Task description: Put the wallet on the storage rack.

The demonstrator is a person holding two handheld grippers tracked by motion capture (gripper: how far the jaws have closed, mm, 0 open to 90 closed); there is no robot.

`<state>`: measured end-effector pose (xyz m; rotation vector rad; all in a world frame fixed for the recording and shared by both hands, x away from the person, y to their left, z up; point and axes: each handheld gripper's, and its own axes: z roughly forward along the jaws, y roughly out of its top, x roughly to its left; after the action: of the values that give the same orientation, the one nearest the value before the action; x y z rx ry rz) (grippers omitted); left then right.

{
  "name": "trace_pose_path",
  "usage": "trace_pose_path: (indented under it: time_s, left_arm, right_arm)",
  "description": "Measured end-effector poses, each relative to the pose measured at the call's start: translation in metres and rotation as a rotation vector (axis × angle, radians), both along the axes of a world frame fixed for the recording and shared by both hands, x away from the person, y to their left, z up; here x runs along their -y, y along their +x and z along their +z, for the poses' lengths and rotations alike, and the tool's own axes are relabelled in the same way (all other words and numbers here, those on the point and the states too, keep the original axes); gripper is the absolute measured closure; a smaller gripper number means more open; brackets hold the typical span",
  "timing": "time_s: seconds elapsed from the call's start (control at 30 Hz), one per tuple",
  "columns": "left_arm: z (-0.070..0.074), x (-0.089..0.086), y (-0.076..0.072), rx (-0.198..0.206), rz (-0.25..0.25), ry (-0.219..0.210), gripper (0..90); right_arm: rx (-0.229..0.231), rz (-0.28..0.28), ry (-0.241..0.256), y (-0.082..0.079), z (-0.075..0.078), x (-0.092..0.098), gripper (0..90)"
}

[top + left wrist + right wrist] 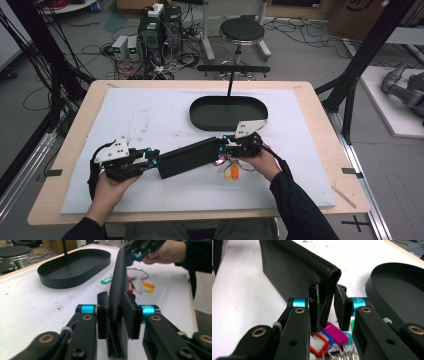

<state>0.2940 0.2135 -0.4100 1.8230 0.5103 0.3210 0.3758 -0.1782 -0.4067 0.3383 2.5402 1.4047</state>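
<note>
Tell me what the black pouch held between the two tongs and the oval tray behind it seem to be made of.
The black pouch looks like leather or a faux-leather: a fine pebbled grain and a soft rolled edge show in the right gripper view. The oval tray looks like thin metal or hard plastic with a matte black finish: smooth, even walls with a crisp rim and dull sheen. Which of the two is unclear.

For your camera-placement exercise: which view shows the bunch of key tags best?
The left gripper view: key tags lie unobstructed on their ring. The right gripper view shows them partly behind its jaws; the high view shows small specks.
</note>
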Motion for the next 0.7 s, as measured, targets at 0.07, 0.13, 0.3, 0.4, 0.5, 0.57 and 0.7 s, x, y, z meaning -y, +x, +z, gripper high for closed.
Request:
trace_pose_path:
  time_s: [0.07, 0.13, 0.3, 0.4, 0.5, 0.57, 0.7]
  left_arm:
    - [-0.002, 0.001, 0.001, -0.017, 0.001, 0.006, 62.2]
    - [-0.008, 0.005, 0.003, -0.048, -0.001, 0.028, 56.8]
    - [-0.017, 0.011, 0.006, -0.086, -0.015, 0.071, 50.8]
    - [-0.017, 0.012, 0.006, -0.063, -0.039, 0.08, 68.3]
    - [-0.017, 0.011, 0.008, -0.064, -0.063, 0.065, 74.1]
    - [-0.016, 0.01, 0.008, -0.06, -0.07, 0.056, 74.8]
    - [-0.008, 0.008, 0.011, -0.021, -0.09, 0.034, 75.2]
  right_arm:
    - [0.002, 0.0, -0.005, -0.002, 0.0, 0.001, 76.6]
    - [0.011, 0.01, -0.007, -0.004, 0.0, 0.002, 76.7]
    - [0.008, 0.012, -0.006, -0.007, -0.001, 0.004, 76.7]
    - [0.006, 0.016, -0.01, -0.006, -0.001, 0.004, 76.2]
    - [0.001, 0.014, -0.007, -0.006, -0.002, 0.007, 70.8]
    - [0.007, 0.009, 0.028, -0.007, 0.001, 0.01, 66.4]
    - [0.022, -0.01, 0.121, -0.008, 0.014, 0.024, 51.4]
